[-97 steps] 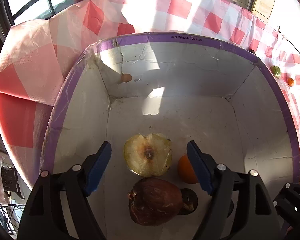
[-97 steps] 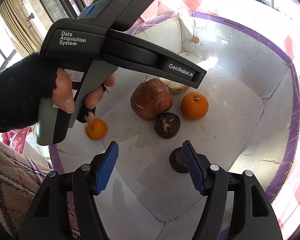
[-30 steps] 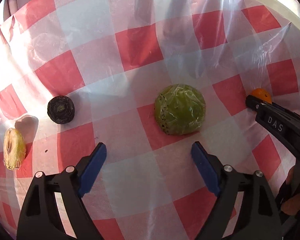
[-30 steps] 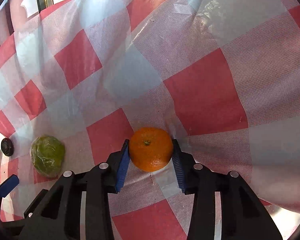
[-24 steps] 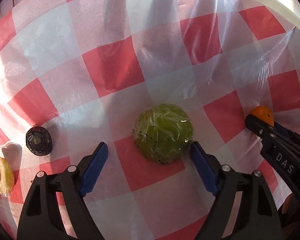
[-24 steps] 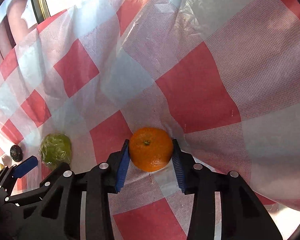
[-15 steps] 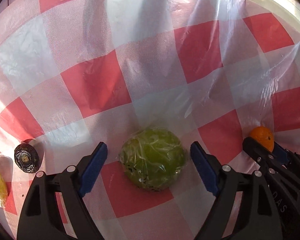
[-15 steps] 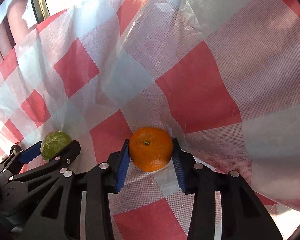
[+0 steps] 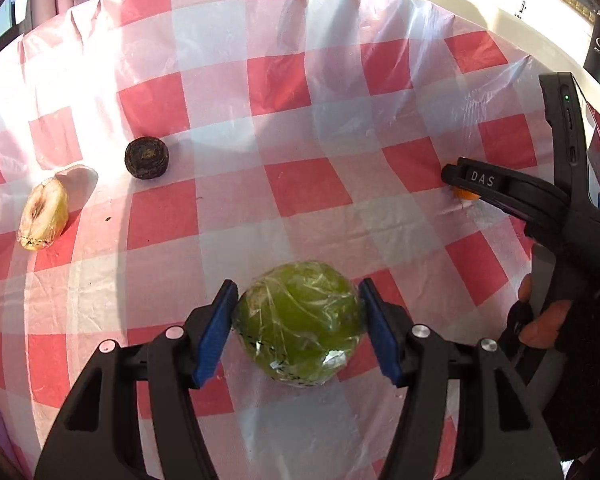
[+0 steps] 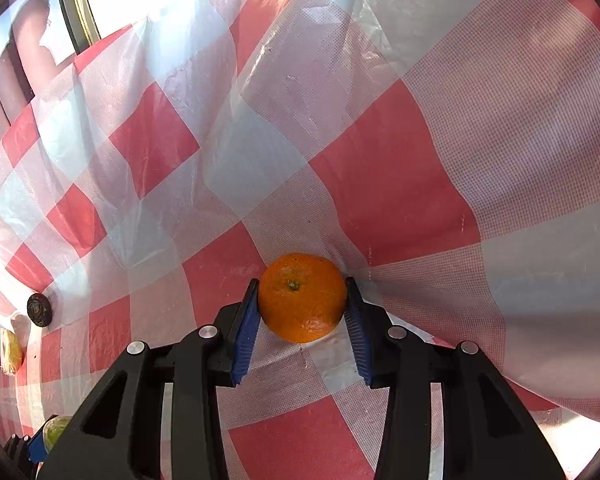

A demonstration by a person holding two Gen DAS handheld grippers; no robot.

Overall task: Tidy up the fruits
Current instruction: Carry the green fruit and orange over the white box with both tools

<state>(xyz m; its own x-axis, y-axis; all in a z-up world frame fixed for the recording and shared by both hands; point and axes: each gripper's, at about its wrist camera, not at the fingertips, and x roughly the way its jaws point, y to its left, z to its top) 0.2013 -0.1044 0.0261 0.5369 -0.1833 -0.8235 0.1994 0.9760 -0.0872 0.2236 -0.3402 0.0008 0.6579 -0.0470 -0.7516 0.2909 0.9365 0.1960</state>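
My left gripper is shut on a green plastic-wrapped fruit, its blue pads pressed to both sides, over the red and white checked tablecloth. My right gripper is shut on a small orange that rests on the cloth. In the left wrist view the right gripper shows at the right with a sliver of the orange under it. A dark shrivelled fruit and a wrapped yellow fruit half lie at the left.
The dark fruit and the yellow half also show at the left edge of the right wrist view. A gloved hand holds the right gripper's handle. The table's far edge meets a pale wall.
My left gripper has closed its jaws onto the green fruit, which now sits between the pads. My right gripper stays shut on the orange without moving.
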